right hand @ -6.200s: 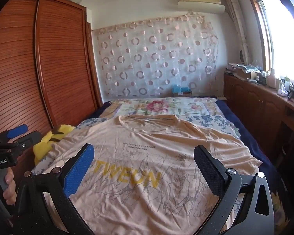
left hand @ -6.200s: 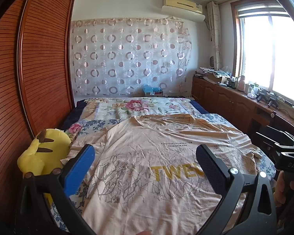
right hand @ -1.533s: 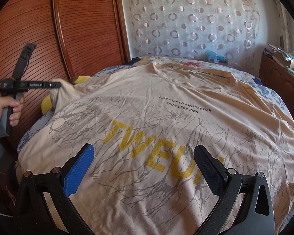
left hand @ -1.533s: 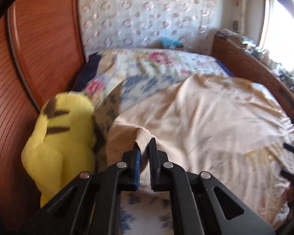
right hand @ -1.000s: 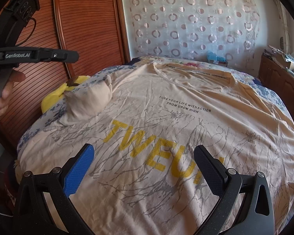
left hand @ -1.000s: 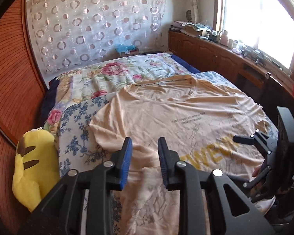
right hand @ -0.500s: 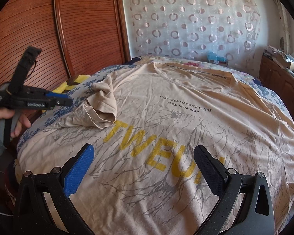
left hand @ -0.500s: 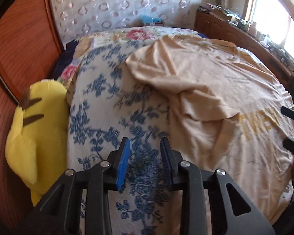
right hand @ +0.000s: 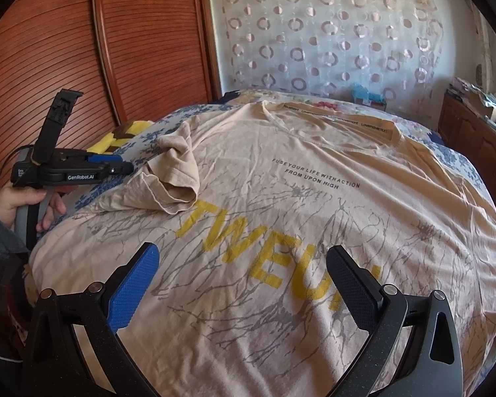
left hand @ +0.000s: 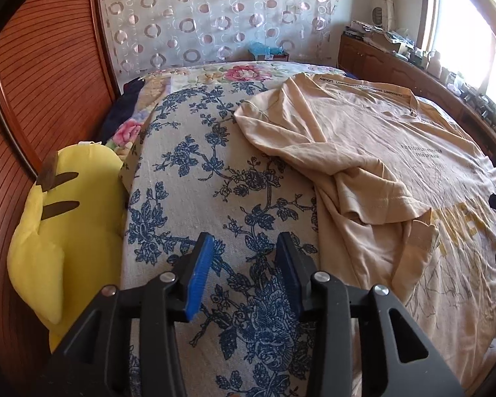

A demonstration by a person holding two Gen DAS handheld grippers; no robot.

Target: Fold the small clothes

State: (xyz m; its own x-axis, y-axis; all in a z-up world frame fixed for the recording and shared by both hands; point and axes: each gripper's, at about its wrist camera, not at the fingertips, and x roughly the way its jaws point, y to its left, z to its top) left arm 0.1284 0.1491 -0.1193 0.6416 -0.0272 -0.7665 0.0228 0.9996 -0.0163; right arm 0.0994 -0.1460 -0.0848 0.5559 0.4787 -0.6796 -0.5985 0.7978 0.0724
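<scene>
The beige t-shirt lies spread on the bed with one sleeve flopped inward, both the left gripper and right gripper have fingers open and empty, and it looks light and floppy, so I'd pinch hems or seams

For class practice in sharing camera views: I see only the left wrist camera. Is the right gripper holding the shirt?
Observer: No. The right gripper is wide open above the shirt, over its yellow letters, gripping nothing.
Operator: I can't read the small print on the chest. What does it say?
Observer: The small print reads "FUSE YOUR LIFE WITH ACTION FROM UPON HIGH".
</scene>
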